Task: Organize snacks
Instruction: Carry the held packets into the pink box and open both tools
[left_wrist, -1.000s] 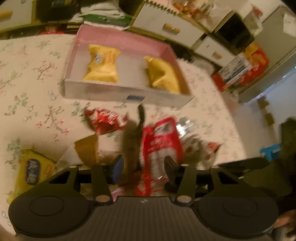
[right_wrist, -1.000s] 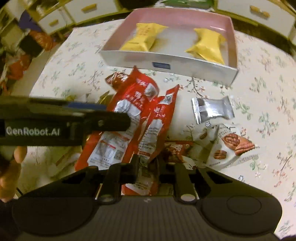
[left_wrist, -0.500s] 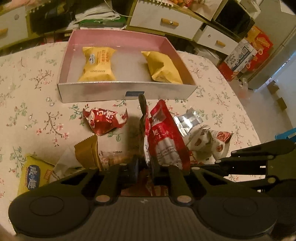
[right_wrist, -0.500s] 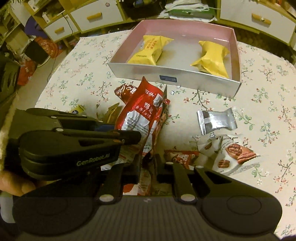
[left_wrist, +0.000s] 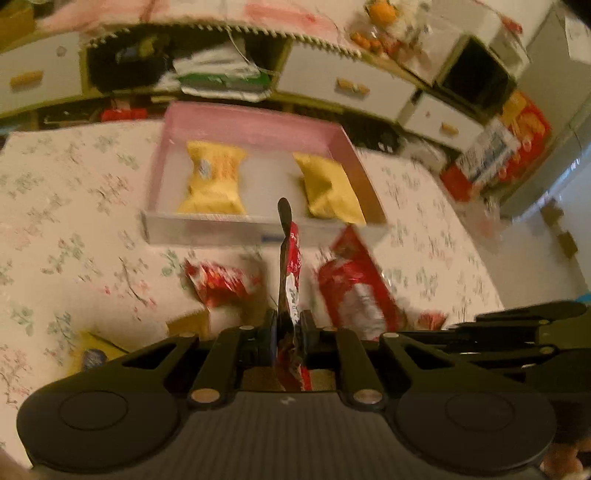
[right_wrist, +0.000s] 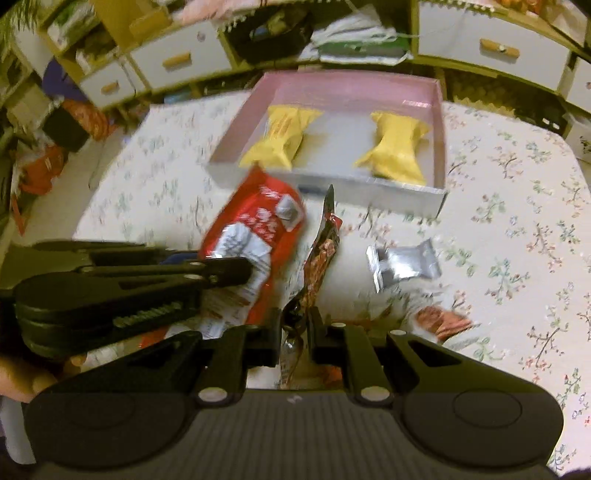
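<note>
My left gripper (left_wrist: 287, 328) is shut on a long red snack packet (left_wrist: 289, 266), seen edge-on and lifted above the table; the same packet shows broad-side in the right wrist view (right_wrist: 255, 236). My right gripper (right_wrist: 295, 328) is shut on a second red packet (right_wrist: 321, 254), also edge-on and lifted; it shows in the left wrist view (left_wrist: 354, 284). Ahead stands a pink-walled box (left_wrist: 255, 122) (right_wrist: 439, 122) holding two yellow packets (left_wrist: 214, 181) (left_wrist: 328, 188). Both grippers are side by side just short of the box's near wall.
On the flowered tablecloth lie a small red packet (left_wrist: 218, 280), a yellow packet (left_wrist: 92, 354), a silver packet (right_wrist: 402, 262) and a nut packet (right_wrist: 443, 321). White drawers (right_wrist: 491, 48) and clutter stand behind the table.
Both grippers have risen and moved toward the box, each carrying its red packet. The view is blurred by the motion.
</note>
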